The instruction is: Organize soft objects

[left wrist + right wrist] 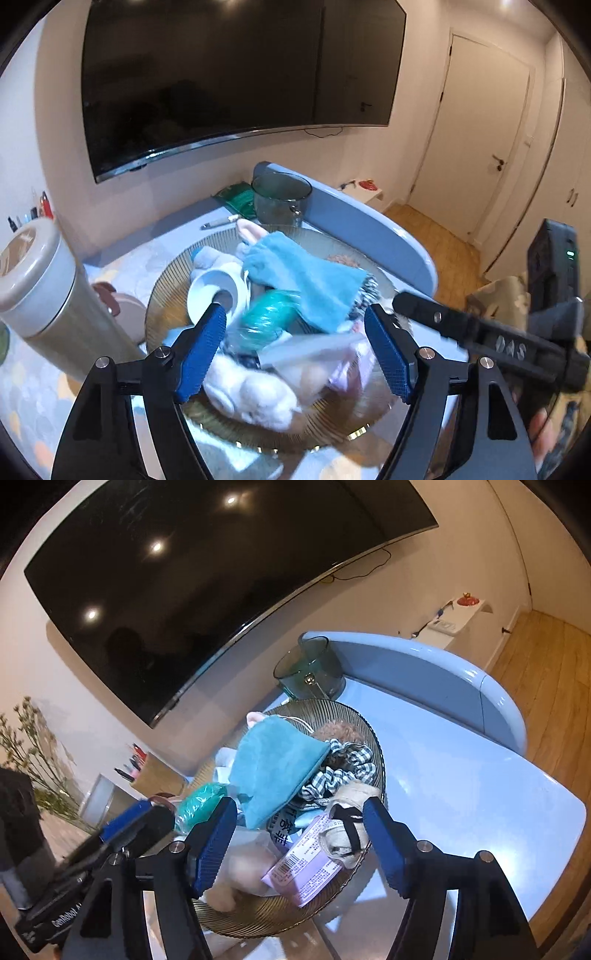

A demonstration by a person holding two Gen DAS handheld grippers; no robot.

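A ribbed glass bowl (166, 295) on the blue table holds a pile of soft things: a teal cloth (306, 277), a green mesh bundle (269, 317), a white plush toy (255, 398), a roll of tissue (218, 291), a clear packet (317, 350). In the right wrist view the bowl (266, 919) also shows the teal cloth (273, 771), a checked scrunchie (343, 768), a purple packet (306, 875) and a beige bow (351, 827). My left gripper (295, 347) is open above the pile. My right gripper (299, 834) is open above the bowl's near side.
A grey-lidded canister (40, 291) stands left of the bowl. A green glass pot (282, 199) stands behind it by the table's raised blue rim (369, 229). A pen (219, 221) lies on the table. A large TV (236, 74) hangs on the wall.
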